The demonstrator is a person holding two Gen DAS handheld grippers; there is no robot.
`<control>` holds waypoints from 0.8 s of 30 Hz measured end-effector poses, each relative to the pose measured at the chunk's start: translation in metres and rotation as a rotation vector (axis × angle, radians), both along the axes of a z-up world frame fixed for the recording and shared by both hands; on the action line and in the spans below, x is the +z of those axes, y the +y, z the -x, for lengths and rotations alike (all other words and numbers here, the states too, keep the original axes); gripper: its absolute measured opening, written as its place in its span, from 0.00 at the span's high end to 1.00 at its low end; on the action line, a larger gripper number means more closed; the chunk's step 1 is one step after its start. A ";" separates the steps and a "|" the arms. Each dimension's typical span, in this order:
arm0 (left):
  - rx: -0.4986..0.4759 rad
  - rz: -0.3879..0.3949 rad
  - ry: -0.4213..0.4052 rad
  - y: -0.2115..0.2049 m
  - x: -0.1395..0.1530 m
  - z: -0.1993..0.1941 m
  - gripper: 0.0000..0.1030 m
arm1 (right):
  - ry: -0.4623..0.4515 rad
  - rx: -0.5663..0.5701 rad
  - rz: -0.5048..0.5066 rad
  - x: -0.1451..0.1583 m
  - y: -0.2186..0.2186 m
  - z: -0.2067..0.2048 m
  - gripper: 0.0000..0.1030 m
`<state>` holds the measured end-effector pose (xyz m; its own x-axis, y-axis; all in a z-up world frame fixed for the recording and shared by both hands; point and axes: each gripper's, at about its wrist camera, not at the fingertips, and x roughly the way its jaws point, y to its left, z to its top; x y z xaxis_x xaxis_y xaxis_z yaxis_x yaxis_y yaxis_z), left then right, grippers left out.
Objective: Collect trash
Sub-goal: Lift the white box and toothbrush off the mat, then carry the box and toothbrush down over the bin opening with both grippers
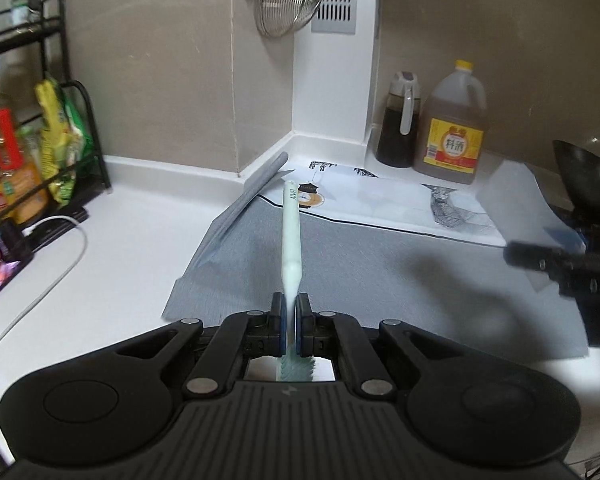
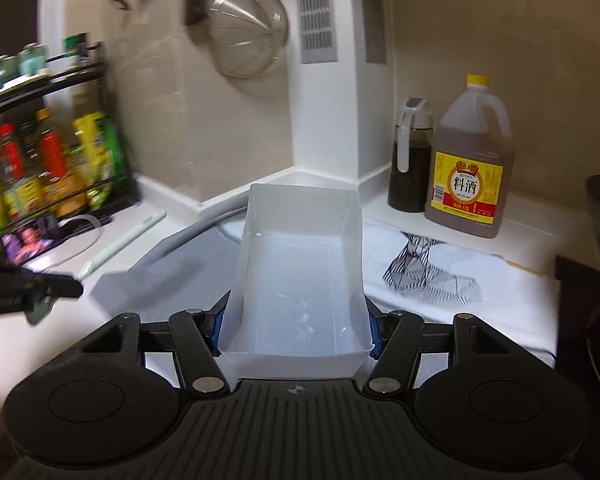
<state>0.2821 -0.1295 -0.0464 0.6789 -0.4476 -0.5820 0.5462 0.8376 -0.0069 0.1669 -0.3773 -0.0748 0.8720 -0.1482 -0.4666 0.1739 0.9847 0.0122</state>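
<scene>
I stand at a white counter point(image 1: 140, 216) with a gray mat point(image 1: 380, 280) spread on it. My right gripper point(image 2: 296, 332) is spread wide and squeezes a white paper box point(image 2: 300, 272) from both sides. The box is open on top and looks empty. Its long way points straight out from me, toward the wall corner.

My left gripper point(image 1: 291, 320) is pressed tight on a pale green toothbrush point(image 1: 291, 236). I pinch it near the bristle end, and the handle sticks out ahead over the mat, long way pointing away from me.

The big thing for my next move: the box is off to the right of the toothbrush, and the two are apart. I think my left hand must swing right and tip the brush over the box's open top.

A big bottle point(image 2: 470, 168) and a dark jar point(image 2: 410, 160) stand behind, by the wall. A rack point(image 1: 44, 128) is far left. A strainer point(image 2: 248, 32) hangs above. None of them look in my way.
</scene>
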 end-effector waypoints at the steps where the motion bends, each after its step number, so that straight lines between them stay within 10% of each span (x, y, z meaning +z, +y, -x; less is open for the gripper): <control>1: 0.003 -0.001 -0.008 0.004 0.002 0.011 0.96 | 0.001 0.013 0.001 0.000 0.006 0.012 0.39; 24: 0.097 -0.038 0.064 0.099 -0.046 0.205 0.96 | 0.143 0.257 -0.053 -0.083 0.129 0.157 0.39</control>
<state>0.0768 -0.0306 -0.0926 0.6786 -0.3583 -0.6412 0.4623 0.8867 -0.0063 0.0100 -0.2481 -0.1575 0.8024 0.0967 -0.5889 -0.0772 0.9953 0.0583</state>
